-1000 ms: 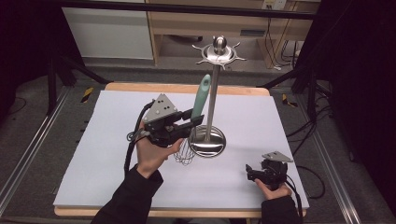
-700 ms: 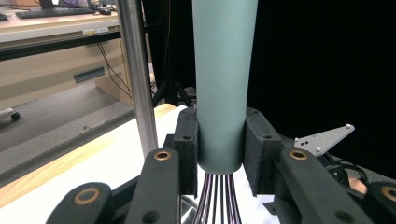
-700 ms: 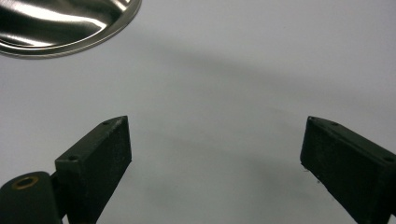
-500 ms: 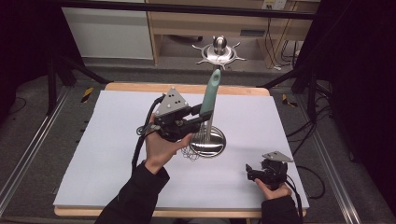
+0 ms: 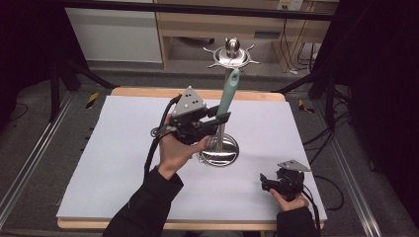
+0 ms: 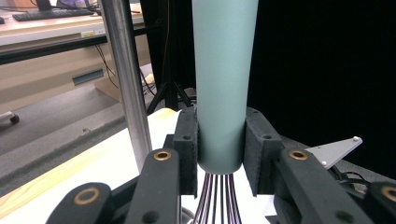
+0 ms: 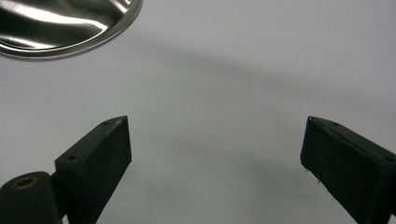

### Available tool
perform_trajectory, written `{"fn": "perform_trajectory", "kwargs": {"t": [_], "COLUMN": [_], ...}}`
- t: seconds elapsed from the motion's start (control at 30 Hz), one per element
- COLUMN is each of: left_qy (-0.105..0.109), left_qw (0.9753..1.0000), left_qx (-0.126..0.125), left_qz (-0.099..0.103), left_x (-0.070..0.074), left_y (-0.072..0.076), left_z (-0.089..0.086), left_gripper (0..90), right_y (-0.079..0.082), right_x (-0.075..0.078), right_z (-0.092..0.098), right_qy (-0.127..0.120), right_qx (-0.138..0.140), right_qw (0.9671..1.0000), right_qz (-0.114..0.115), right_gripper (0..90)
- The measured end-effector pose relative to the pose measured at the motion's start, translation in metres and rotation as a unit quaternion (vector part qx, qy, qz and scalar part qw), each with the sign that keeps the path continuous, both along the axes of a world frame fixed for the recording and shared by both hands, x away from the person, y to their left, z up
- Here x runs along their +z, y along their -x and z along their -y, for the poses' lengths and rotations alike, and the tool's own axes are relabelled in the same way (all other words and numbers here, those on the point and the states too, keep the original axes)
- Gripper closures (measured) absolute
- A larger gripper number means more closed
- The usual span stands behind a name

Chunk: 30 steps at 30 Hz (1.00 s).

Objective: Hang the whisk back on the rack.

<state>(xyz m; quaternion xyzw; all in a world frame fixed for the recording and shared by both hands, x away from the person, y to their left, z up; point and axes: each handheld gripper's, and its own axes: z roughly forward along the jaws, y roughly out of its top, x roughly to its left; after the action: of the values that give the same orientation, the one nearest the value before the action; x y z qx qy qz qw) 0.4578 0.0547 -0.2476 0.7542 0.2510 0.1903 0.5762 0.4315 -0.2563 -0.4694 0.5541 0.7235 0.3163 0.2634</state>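
Left gripper (image 6: 219, 154) clamps the whisk (image 5: 228, 96) handle; right gripper (image 7: 215, 158) gapes empty; wires could snag the stand (image 5: 220, 154) pole.

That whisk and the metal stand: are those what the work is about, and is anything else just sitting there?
In use:
- whisk, clamped by its green handle in the left tool
- metal stand, beside the whisk

Idle:
- right tool, open, resting low over the white table cover

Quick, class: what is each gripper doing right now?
Left gripper: shut on the whisk's green handle.
Right gripper: open, holding nothing.
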Motion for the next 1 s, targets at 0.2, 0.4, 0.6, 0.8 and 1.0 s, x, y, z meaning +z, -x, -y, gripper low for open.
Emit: {"fn": "perform_trajectory", "kwargs": {"t": [0.2, 0.4, 0.6, 0.8, 1.0], "left_qy": [-0.006, -0.009, -0.011, -0.02, -0.019], "left_qw": [1.0, 0.9999, 0.9999, 0.9998, 0.9998], "left_qx": [0.002, 0.002, 0.005, 0.005, 0.006], "left_qz": [-0.002, -0.006, -0.007, -0.001, -0.004], "left_x": [-0.001, -0.001, 0.0, -0.001, -0.002], "left_y": [-0.003, -0.006, -0.01, -0.015, -0.02], "left_z": [0.003, 0.005, 0.006, 0.006, 0.009], "left_gripper": [69.1, 69.0, 69.0, 69.1, 69.0], "right_y": [0.0, 0.0, 0.0, 0.0, 0.0], "right_x": [0.0, 0.0, 0.0, 0.0, 0.0], "right_z": [0.0, 0.0, 0.0, 0.0, 0.0], "right_qy": [0.001, 0.0, -0.003, -0.002, -0.002], "right_qx": [0.001, 0.001, -0.001, -0.001, 0.001], "right_qw": [1.0, 1.0, 1.0, 1.0, 1.0], "right_qz": [0.0, 0.0, -0.001, -0.001, 0.0], "right_gripper": [9.1, 9.1, 9.1, 9.1, 9.1]}}
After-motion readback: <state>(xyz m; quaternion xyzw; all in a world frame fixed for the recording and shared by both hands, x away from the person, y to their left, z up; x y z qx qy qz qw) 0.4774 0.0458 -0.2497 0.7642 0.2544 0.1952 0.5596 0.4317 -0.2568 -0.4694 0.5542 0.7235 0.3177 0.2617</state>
